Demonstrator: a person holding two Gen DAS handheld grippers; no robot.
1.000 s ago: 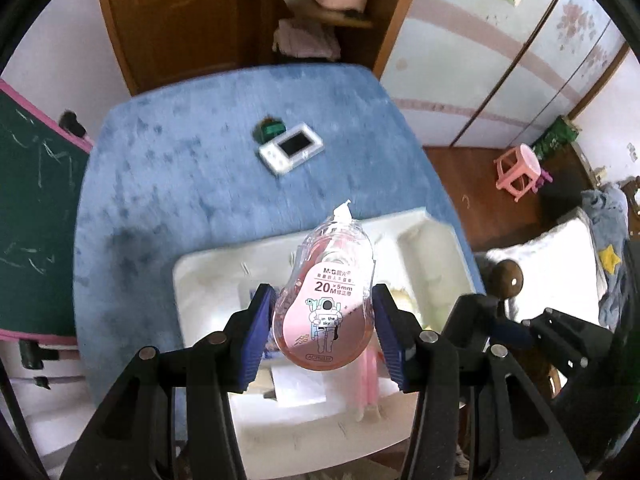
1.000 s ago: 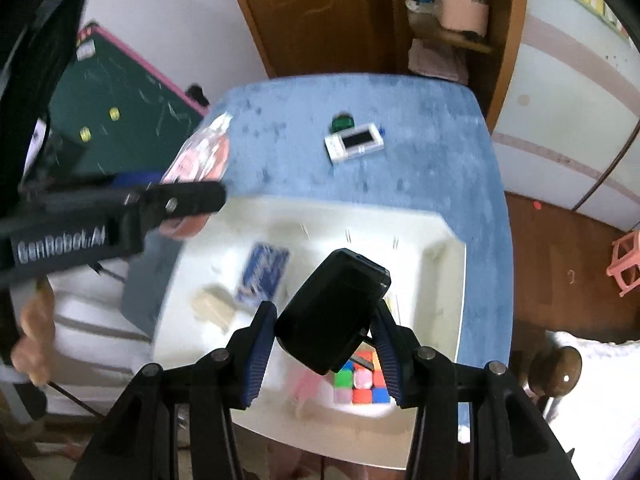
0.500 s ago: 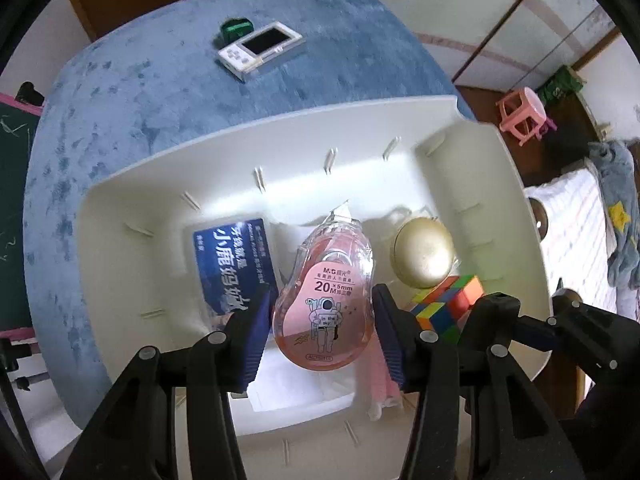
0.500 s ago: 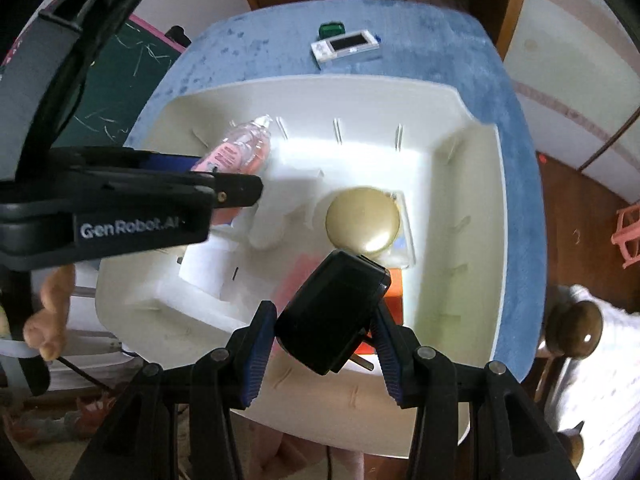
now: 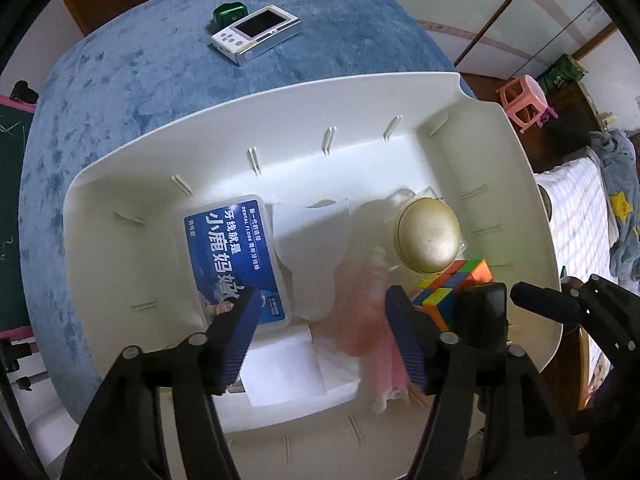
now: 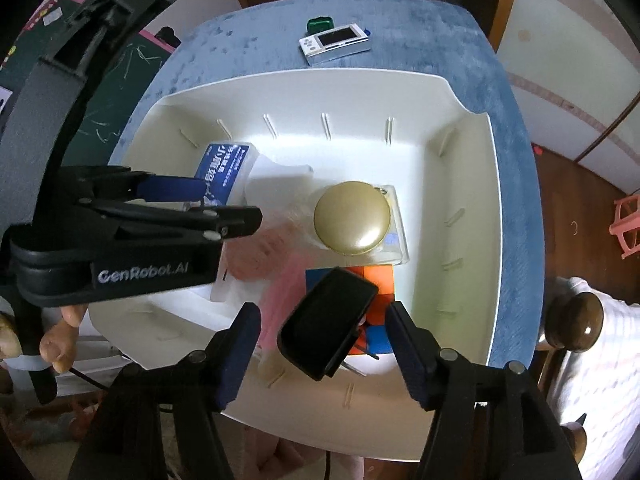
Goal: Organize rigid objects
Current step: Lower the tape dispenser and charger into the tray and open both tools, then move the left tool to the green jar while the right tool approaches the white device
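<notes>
Over the white plastic bin (image 5: 500, 148), the left gripper (image 5: 320, 320) stands spread and empty; a blurred pink correction-tape dispenser (image 5: 360, 320) (a motion smear) lies below it, beside the blue dental-floss box (image 5: 232, 256). The right gripper (image 6: 324, 332) is spread too, a black rectangular block (image 6: 324, 320) between its fingers, above a colourful puzzle cube (image 6: 376, 276).
</notes>
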